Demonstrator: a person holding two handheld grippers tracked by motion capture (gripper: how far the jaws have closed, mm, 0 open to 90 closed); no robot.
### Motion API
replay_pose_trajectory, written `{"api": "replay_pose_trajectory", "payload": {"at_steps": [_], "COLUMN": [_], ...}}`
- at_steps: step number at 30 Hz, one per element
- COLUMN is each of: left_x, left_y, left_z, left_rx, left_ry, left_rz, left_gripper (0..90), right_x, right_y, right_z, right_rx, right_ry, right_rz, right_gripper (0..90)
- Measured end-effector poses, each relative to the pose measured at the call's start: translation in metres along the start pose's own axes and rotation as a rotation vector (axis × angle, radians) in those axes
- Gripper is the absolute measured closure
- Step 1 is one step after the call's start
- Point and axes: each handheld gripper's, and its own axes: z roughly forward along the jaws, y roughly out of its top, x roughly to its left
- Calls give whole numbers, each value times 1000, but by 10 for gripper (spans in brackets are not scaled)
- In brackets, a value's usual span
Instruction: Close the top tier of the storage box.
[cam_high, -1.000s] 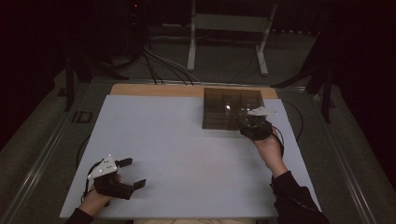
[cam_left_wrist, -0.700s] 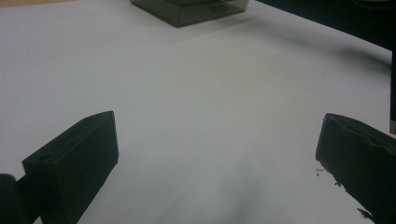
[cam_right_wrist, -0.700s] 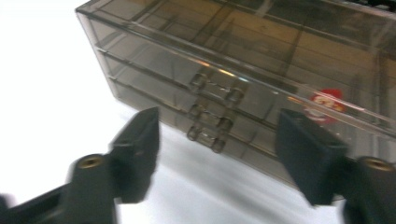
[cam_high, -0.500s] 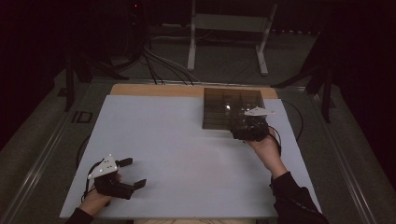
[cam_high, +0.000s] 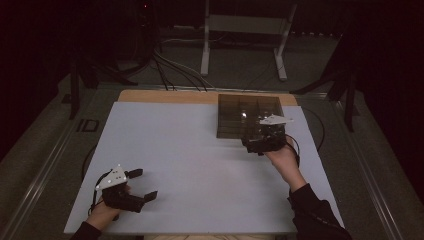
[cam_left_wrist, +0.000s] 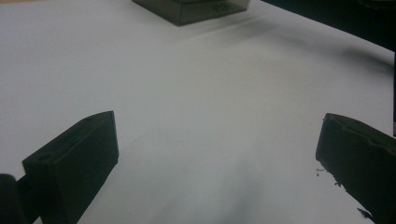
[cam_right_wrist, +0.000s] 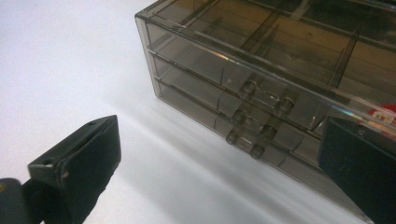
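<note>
Your left gripper (cam_high: 142, 185) sits low at the near left corner of the counter (cam_high: 190, 160), held in your left hand (cam_high: 102, 212). Its fingers (cam_left_wrist: 77, 163) stand wide apart with nothing between them; in the left gripper view, bare white counter surface lies between and beyond the two black fingers.

Your right gripper (cam_high: 257, 145) is at the far right of the counter, held in your right hand (cam_high: 282, 157), just beside the near edge of the smoked clear drawer box (cam_high: 240, 112). Its fingers (cam_right_wrist: 79, 168) are also wide apart and hold nothing. In the right gripper view, the box front lies between and ahead of the fingers, apart from them.

The drawer box (cam_right_wrist: 261, 79) stands on the counter at its far right, close to the back edge. Its front shows three stacked drawers, each with a clear handle on two round posts (cam_right_wrist: 259, 123). The top is divided into compartments by thin walls. The drawers appear pushed in, though the dim light and tinted plastic make this hard to confirm. A small red mark (cam_right_wrist: 380, 114) shows through the plastic near the right finger; what it is cannot be determined.

The two grippers are well apart from each other.
</note>
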Motion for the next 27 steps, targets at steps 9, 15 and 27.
{"api": "replay_pose_trajectory", "payload": {"at_steps": [9,15,27], "left_x": [0,0,-2], "left_y": [0,-1,0], "left_z": [1,0,-2], "left_rx": [5,2,-5], "left_ry": [1,-2,-4], "left_rz": [0,5,12], "left_gripper": [0,0,0], "right_x": [4,6,20], "right_y": [5,8,12], "right_z": [0,-3,-9], "right_rx": [-15,-23,-42], "right_ry": [43,58,115], "right_rz": [-24,-33,-69], "right_gripper": [0,0,0]}}
